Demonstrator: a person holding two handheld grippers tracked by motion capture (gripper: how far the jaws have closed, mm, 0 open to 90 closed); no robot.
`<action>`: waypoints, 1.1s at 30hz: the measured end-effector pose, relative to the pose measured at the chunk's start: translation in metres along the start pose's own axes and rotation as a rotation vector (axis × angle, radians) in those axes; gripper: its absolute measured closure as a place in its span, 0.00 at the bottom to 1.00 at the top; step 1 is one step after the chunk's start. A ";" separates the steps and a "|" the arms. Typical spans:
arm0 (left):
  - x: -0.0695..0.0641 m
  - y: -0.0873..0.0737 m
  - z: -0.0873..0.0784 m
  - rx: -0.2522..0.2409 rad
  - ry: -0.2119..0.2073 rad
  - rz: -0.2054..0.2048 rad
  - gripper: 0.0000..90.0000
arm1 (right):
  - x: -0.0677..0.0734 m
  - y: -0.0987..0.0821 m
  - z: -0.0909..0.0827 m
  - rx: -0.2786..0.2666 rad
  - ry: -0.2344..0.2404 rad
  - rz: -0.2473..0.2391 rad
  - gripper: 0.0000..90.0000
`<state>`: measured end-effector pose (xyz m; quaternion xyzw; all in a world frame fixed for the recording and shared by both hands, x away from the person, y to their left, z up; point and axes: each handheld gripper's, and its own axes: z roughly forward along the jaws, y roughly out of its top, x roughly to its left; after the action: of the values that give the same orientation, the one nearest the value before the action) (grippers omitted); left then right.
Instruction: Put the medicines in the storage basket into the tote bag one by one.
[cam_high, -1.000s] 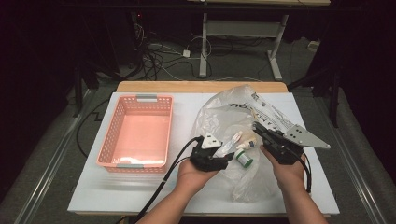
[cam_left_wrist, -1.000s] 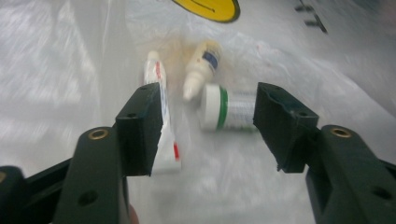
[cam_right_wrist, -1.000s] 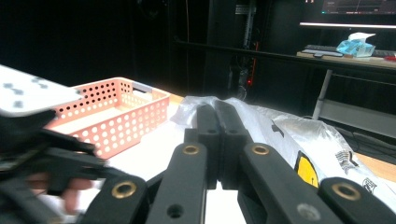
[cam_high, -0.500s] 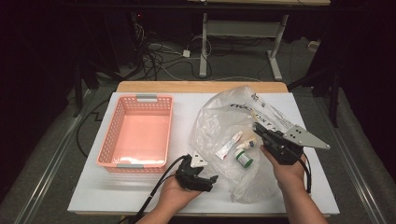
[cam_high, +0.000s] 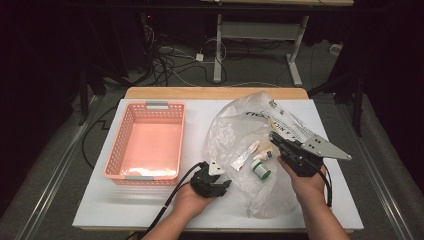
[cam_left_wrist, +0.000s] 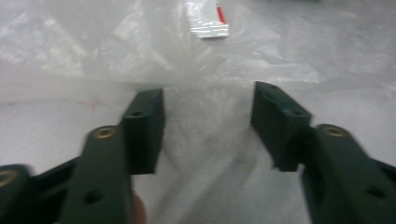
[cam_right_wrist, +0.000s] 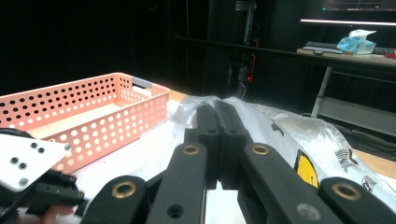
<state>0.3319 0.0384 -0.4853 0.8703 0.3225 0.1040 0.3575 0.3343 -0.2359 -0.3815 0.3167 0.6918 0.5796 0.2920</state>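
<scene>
Clear plastic bag (cam_high: 245, 150) lies on the white table (cam_high: 150, 205), right of centre, long axis running from the near edge toward the far edge; the printed end points away from the person, and the crumpled end is nearest them. Inside it: a white tube (cam_high: 246, 155) lying on a slant, a small white bottle (cam_high: 263, 155) and a green-capped item (cam_high: 260, 170) just beside each other.

Left gripper (cam_high: 223, 186) sits low at the bag's near-left edge, jaws apart (they have just been closing), with bag film lying between the pads (cam_left_wrist: 149, 126); no pinch visible.

Right gripper (cam_high: 274, 137) is over the bag's right side, jaws pressed together, with a fold of bag film at their tips; whether film is caught between them, cannot tell.

Pink basket (cam_high: 120, 155) stands left of the bag, well apart from both grippers.
</scene>
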 end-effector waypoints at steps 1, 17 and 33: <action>0.000 0.000 0.000 -0.001 -0.003 -0.003 0.62 | 0.000 0.000 0.000 -0.001 -0.002 -0.002 1.00; -0.004 -0.001 -0.001 -0.021 -0.043 0.028 0.98 | -0.001 -0.003 0.000 0.010 -0.001 0.005 1.00; -0.006 -0.007 -0.027 -0.212 -0.044 -0.011 0.98 | -0.004 0.003 -0.004 -0.013 -0.010 0.006 1.00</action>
<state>0.3129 0.0539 -0.4704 0.8278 0.3064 0.1168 0.4552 0.3338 -0.2408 -0.3779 0.3195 0.6856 0.5834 0.2959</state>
